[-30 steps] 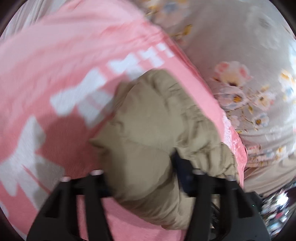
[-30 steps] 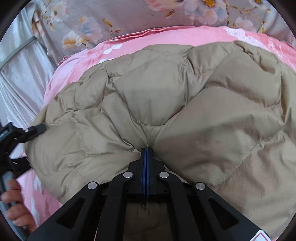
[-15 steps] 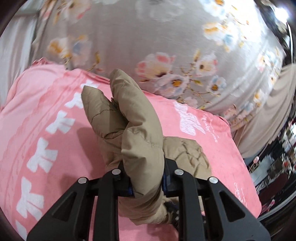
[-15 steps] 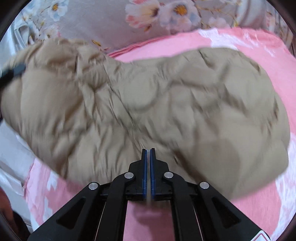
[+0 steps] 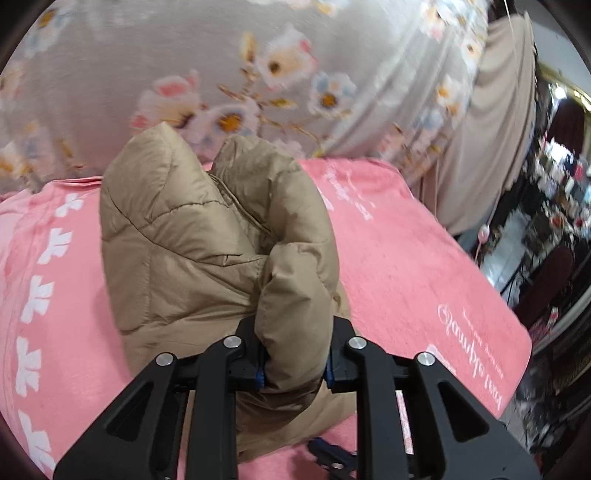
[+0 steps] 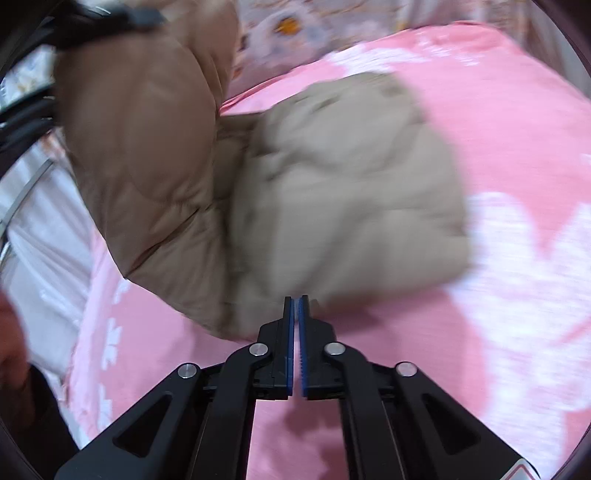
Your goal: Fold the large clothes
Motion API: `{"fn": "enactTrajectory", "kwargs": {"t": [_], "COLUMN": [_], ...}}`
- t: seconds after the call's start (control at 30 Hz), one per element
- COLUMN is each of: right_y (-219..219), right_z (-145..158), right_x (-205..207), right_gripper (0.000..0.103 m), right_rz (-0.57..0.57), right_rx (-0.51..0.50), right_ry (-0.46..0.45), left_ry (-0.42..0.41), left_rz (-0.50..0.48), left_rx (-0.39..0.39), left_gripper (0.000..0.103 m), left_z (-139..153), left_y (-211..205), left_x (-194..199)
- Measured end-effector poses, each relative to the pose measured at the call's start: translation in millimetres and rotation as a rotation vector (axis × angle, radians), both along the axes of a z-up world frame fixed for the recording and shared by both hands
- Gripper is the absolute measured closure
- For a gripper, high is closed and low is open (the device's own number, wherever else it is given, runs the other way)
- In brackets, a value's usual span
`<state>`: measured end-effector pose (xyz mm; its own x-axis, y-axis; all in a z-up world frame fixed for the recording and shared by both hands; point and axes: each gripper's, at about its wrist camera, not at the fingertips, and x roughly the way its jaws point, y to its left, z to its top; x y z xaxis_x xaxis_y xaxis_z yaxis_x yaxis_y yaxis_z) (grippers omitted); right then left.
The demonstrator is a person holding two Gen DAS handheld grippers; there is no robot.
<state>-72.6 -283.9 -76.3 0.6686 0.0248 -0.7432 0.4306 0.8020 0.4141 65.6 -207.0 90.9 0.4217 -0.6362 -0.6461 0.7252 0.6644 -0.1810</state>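
Note:
A tan quilted puffer jacket (image 5: 192, 258) lies on a pink blanket (image 5: 406, 266). My left gripper (image 5: 295, 354) is shut on a thick fold of it and holds that part raised off the blanket. In the right wrist view the lifted part (image 6: 140, 129) hangs at the left, and the rest of the jacket (image 6: 351, 192) is bunched on the blanket. The left gripper (image 6: 92, 22) shows as a dark shape at the top left. My right gripper (image 6: 296, 306) is shut with nothing between its blue pads, just short of the jacket's near edge.
The pink blanket (image 6: 498, 110) has white bow prints and covers a bed. A grey floral sheet (image 5: 221, 74) lies beyond it. A beige curtain (image 5: 498, 110) and a cluttered room (image 5: 554, 206) lie past the bed's right edge. A person's hand (image 6: 11, 350) is at the left.
The left gripper closed on a jacket fold, rolled and lifted it up and across. The right gripper, earlier pinching the jacket, has come free and drawn back from it.

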Motion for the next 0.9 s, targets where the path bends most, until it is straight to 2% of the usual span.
{"fn": "enactTrajectory", "kwargs": {"t": [0.23,0.47,0.63,0.77,0.9], "right_y": [-50.5,-78.3,-86.9,-91.3,-98.4], "right_z": [4.5,1.8,3.1,10.6,26.7], "right_x": [-39.9,-53.6,-59.6,-70.0,-80.9], "right_gripper": [0.1,0.095,0.095,0.095,0.093], "right_rz": [-0.13,-0.202,-0.233,-0.258,-0.278], "right_rx": [-0.016,0.015,0.016,-0.001,-0.009], "right_ry": [0.013,0.002,-0.01,-0.023,-0.046], "left_ry": [0.039,0.063,0.023,0.004,0.044], "left_rz": [-0.088,-0.108,-0.117,-0.117,-0.133], "left_rx": [0.158,0.246,0.306,0.32,0.248], "left_gripper": [0.083,0.082,0.082,0.081,0.074], "left_z": [-58.9,-104.0,-127.2,-125.5,-87.5], "left_y": [-86.9,-119.4,-132.2,-133.7,-113.0], "left_x": [-18.5,-29.9,-45.1,-51.9,-53.6]}}
